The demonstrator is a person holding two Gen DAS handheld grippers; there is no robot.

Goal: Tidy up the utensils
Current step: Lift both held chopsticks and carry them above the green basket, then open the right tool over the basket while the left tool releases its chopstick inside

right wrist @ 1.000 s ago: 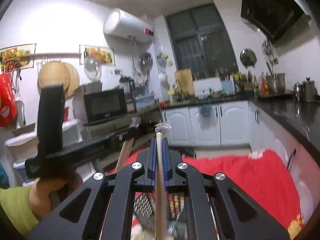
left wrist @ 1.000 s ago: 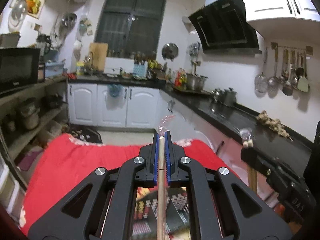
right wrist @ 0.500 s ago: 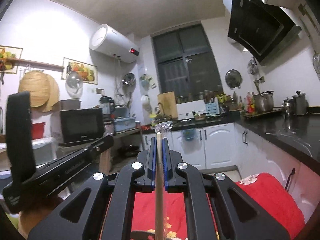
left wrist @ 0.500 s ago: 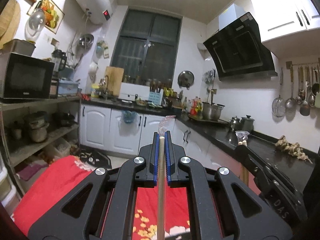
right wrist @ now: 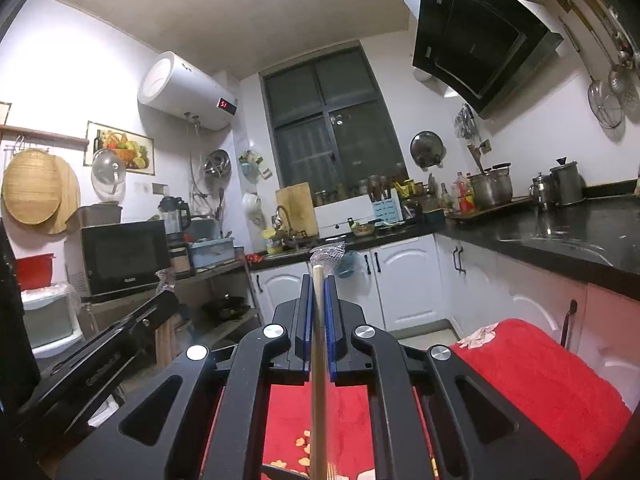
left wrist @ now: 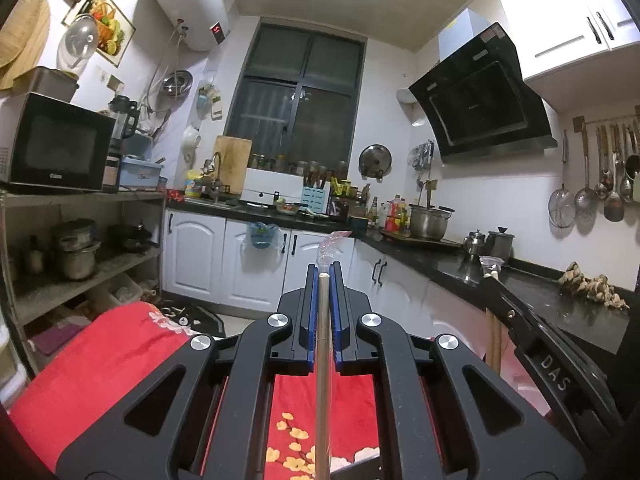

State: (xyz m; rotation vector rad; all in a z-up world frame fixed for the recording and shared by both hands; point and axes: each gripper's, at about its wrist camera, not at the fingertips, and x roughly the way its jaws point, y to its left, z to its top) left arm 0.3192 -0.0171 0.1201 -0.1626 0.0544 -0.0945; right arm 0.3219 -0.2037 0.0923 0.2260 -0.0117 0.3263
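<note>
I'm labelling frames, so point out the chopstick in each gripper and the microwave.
left chopstick (left wrist: 322, 352), left wrist view, shaft between the fingers
right chopstick (right wrist: 317, 344), right wrist view, shaft between the fingers
microwave (left wrist: 56, 148), left wrist view, door glass

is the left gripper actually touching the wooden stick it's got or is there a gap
Touching. In the left wrist view the left gripper has its blue pads pressed against both sides of the wooden stick, which runs straight between them with no gap visible.

Left tool clamped on a wrapped wooden chopstick above red floral cloth, right tool alongside.
</note>
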